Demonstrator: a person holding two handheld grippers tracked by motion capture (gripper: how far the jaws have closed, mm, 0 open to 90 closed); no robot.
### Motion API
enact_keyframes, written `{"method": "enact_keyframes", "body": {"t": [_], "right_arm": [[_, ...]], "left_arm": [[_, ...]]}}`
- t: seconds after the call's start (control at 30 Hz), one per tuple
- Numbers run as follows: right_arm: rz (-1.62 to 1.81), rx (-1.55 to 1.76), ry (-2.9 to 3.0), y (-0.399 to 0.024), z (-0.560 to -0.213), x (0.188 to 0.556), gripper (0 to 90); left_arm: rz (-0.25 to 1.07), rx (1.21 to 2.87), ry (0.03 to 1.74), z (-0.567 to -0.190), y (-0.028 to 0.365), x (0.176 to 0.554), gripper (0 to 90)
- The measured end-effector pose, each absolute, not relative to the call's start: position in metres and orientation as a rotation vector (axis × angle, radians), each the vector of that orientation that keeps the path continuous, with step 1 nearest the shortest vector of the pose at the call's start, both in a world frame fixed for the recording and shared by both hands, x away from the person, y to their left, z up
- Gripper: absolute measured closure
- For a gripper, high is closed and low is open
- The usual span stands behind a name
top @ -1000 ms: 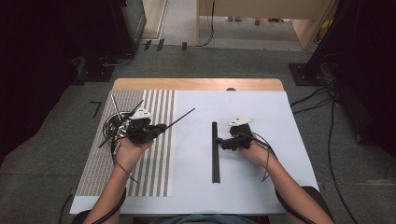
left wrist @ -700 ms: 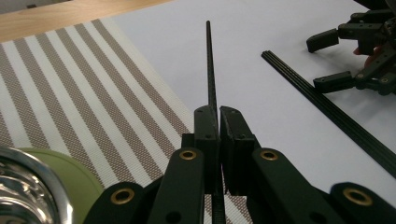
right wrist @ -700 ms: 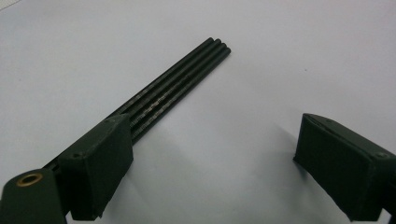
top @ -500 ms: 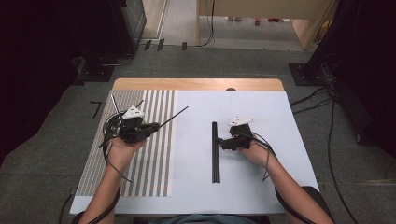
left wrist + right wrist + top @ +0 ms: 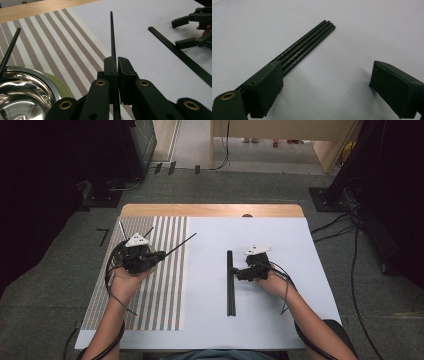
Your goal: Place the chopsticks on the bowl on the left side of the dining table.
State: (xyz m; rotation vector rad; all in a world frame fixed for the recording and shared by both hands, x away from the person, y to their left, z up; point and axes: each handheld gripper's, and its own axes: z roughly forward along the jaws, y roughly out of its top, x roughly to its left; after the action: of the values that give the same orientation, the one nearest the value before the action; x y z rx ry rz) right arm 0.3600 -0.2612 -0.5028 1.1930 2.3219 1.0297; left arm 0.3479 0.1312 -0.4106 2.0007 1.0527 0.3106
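Note:
My left gripper [image 5: 159, 255] [image 5: 117, 62] hovers over the striped placemat [image 5: 165, 285], shut on a thin black rod [image 5: 180, 243] [image 5: 112, 35] that points away to the upper right. A steel bowl [image 5: 22, 95] sits just beside it, with another black rod [image 5: 10, 51] leaning in it. A bundle of several black rods [image 5: 230, 285] [image 5: 309, 45] lies on the white table cover [image 5: 280, 235]. My right gripper [image 5: 236, 273] [image 5: 328, 75] rests at the bundle's right side with its jaws wide open. One jaw is over the bundle's near part.
A green object [image 5: 58, 86] peeks out under the bowl. Two thin rods [image 5: 121, 231] stick up from the bowl toward the far left. The table's far wooden edge [image 5: 210, 210] borders grey floor with cables [image 5: 335, 227] at right.
My left gripper has shifted a little to the left with the rod in it. The right gripper and the bundle have stayed where they were.

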Motion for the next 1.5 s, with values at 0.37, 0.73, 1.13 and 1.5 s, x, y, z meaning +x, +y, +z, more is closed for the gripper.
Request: {"method": "enact_keyframes", "body": {"t": [0.37,0.73,1.13,1.5], "right_arm": [[1.03,1.193,2.321,-0.261,-0.503,0.36,11.0],[1.03,1.194,2.32,-0.261,-0.503,0.36,11.0],[1.03,1.193,2.32,-0.261,-0.503,0.36,11.0],[1.03,1.194,2.32,-0.261,-0.503,0.36,11.0]], "left_arm": [[0.34,1.977,1.083,-0.408,0.146,0.347,87.6],[0.352,1.973,1.108,-0.408,0.161,0.347,87.6],[0.355,1.988,1.121,-0.411,0.169,0.348,87.6],[0.366,1.973,1.174,-0.414,0.189,0.349,87.6]]}}
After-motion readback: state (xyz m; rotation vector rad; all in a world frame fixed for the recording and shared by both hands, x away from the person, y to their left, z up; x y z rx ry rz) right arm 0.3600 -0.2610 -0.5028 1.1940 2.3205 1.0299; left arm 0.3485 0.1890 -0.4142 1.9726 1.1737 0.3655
